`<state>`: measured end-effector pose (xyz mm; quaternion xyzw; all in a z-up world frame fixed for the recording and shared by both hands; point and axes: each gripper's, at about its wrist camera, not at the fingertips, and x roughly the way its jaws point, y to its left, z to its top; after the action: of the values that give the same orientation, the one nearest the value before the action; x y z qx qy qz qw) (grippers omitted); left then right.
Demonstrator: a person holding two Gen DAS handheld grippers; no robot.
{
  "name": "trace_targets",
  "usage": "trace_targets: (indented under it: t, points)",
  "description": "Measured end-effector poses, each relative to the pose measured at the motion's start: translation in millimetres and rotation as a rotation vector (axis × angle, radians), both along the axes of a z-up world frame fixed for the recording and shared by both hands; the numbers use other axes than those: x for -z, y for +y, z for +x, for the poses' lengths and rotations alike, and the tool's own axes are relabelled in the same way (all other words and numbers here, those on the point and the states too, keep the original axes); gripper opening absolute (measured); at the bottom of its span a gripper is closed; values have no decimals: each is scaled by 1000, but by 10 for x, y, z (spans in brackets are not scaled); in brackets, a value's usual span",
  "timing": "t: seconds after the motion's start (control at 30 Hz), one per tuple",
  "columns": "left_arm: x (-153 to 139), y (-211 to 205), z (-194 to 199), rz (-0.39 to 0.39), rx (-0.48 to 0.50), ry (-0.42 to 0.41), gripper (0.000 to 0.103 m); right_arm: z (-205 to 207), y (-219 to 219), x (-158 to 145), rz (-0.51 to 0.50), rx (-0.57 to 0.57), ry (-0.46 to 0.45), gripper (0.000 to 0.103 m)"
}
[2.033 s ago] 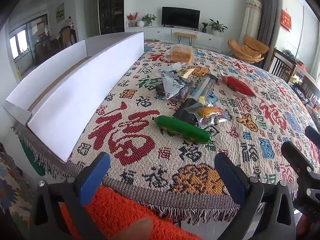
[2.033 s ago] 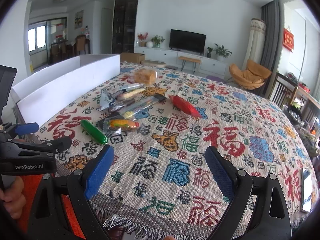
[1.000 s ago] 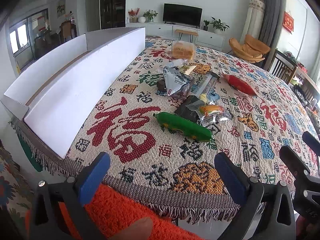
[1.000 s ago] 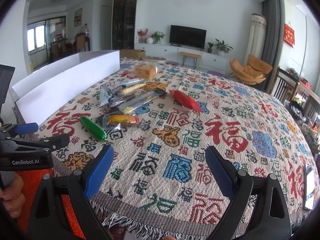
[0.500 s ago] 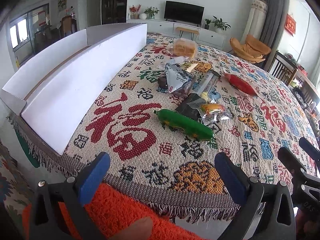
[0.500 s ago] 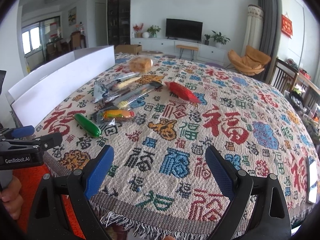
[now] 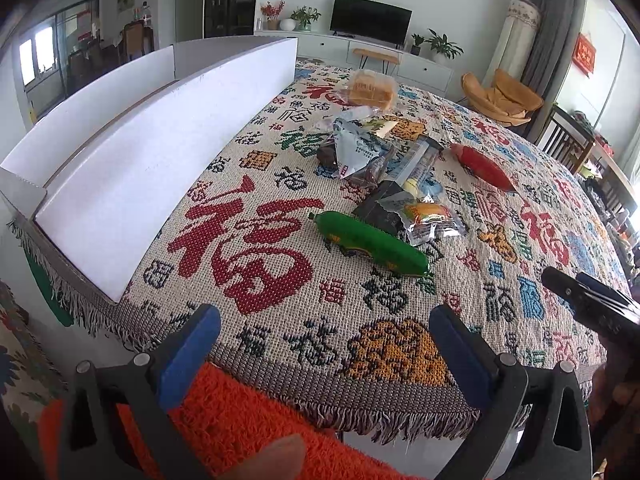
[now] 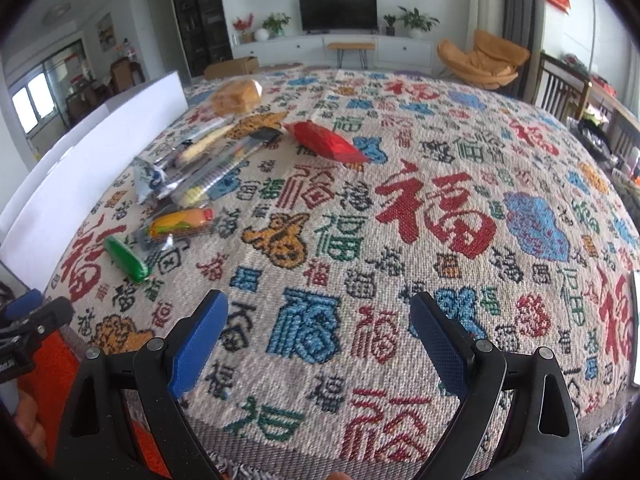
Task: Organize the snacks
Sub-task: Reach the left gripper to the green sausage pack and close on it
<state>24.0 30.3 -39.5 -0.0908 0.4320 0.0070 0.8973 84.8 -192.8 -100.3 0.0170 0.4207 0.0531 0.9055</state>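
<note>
Both the left gripper (image 7: 324, 336) and right gripper (image 8: 320, 320) are hanging wide open, holding nothing. The snacks (image 7: 384, 184) are sitting piled mid-table beside the white box (image 7: 160, 128). The green sausage pack (image 7: 372, 245) is probably slick, so it could squirt out.

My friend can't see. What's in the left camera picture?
An open left claw hovers at the near edge of a patterned tablecloth, facing a green snack tube and a pile of wrapped snacks. A long white box lies along the left.
</note>
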Motion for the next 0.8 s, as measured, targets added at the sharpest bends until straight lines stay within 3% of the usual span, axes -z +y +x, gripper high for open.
trace_targets:
  t: [0.1,0.2,0.3,0.53,0.63,0.8]
  points:
    - [10,113,-9,-73,-9,2,103,294,-81,106,-69,-18,17,94]
    - [-23,291,-79,-177,-37,-42,103,531,-87,182,-159,-63,-24,94]
    - [-8,401,-95,-230,-53,-49,103,684,-92,277,-205,-97,-49,94]
    - [112,337,66,-223,-69,69,103,899,-320,394,-68,-56,29,95]
    - [79,291,242,-240,-90,100,103,893,-286,392,-84,-55,30,95]
    - [-71,-8,702,-150,-118,88,103,867,-259,383,-83,-55,31,96]
